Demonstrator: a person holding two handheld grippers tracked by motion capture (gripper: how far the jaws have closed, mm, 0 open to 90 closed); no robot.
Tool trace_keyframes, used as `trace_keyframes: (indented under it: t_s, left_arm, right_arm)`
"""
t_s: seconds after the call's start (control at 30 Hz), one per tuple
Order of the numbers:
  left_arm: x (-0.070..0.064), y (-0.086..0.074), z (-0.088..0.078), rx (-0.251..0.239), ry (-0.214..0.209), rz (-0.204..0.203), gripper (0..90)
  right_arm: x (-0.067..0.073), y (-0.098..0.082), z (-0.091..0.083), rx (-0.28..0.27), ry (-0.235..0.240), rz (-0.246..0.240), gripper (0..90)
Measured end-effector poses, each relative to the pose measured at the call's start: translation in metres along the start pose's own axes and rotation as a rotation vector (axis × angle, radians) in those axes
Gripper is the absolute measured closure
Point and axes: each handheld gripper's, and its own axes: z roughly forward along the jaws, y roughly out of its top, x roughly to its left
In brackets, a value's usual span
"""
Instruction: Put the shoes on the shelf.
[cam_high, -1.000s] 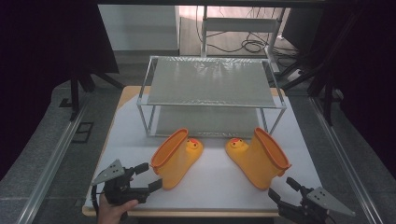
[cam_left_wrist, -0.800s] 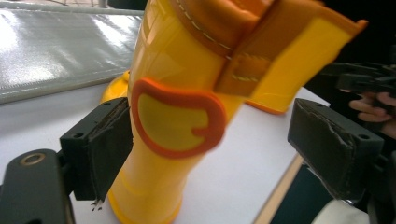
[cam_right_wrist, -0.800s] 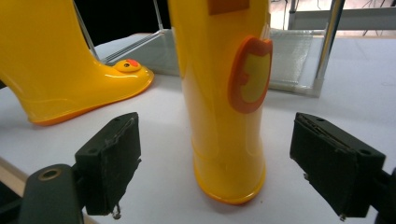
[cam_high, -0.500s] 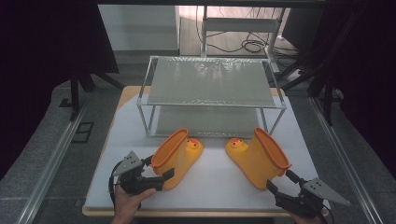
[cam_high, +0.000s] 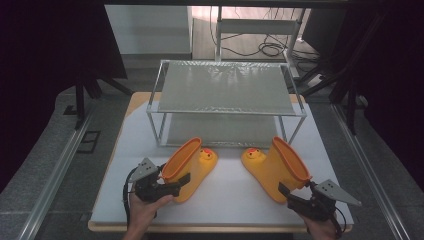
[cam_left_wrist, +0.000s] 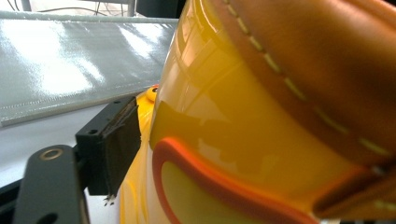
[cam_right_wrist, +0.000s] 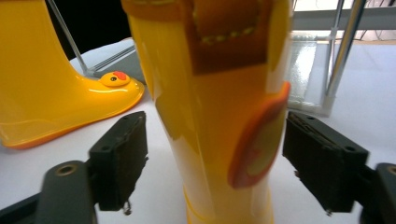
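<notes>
Two yellow rubber boots with duck faces lie on the white table, toes toward each other. The left boot (cam_high: 192, 167) has my left gripper (cam_high: 175, 184) at its orange-rimmed opening. In the left gripper view that boot's shaft (cam_left_wrist: 261, 121) looms very close, one black pad (cam_left_wrist: 112, 144) stands right beside it, and the other jaw is hidden behind the boot. My right gripper (cam_high: 297, 190) is open around the right boot (cam_high: 275, 167). Its shaft (cam_right_wrist: 210, 93) sits between the two pads (cam_right_wrist: 119, 158) with a gap on each side.
A metal-framed two-tier rack (cam_high: 225, 87) with grey mesh shelves stands just behind the boots. The white table mat (cam_high: 235, 200) ends close to the hands at the front edge. Dark stands and cables lie beyond the table.
Both grippers have moved forward from the table's front edge. The left one has reached the left boot's opening, and the right one now straddles the right boot's shaft.
</notes>
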Motion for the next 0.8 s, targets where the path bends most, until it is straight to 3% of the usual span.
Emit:
trace_keyframes:
  t_s: [0.13, 0.3, 0.4, 0.53, 0.67, 0.8]
  left_arm:
    - [-0.002, -0.001, 0.001, -0.011, 0.007, 0.004, 28.7]
    - [-0.002, -0.002, 0.000, -0.033, 0.031, -0.028, 37.3]
    - [-0.003, -0.003, 0.000, -0.042, 0.051, -0.016, 42.2]
    - [-0.005, -0.005, 0.000, -0.048, 0.102, -0.002, 51.4]
    - [-0.004, -0.006, 0.000, -0.056, 0.120, -0.003, 55.9]
    - [-0.006, -0.008, 0.001, -0.071, 0.126, -0.007, 70.2]
  right_arm:
    - [0.000, 0.002, 0.005, -0.008, -0.012, 0.005, 30.7]
    - [-0.003, 0.002, 0.007, -0.019, -0.033, 0.031, 36.4]
    - [-0.004, 0.003, 0.009, -0.020, -0.041, 0.050, 39.4]
    - [-0.004, 0.004, 0.010, -0.016, -0.073, 0.071, 50.5]
    - [-0.004, 0.004, 0.010, -0.010, -0.083, 0.071, 56.5]
    - [-0.004, 0.003, 0.010, -0.007, -0.080, 0.070, 64.9]
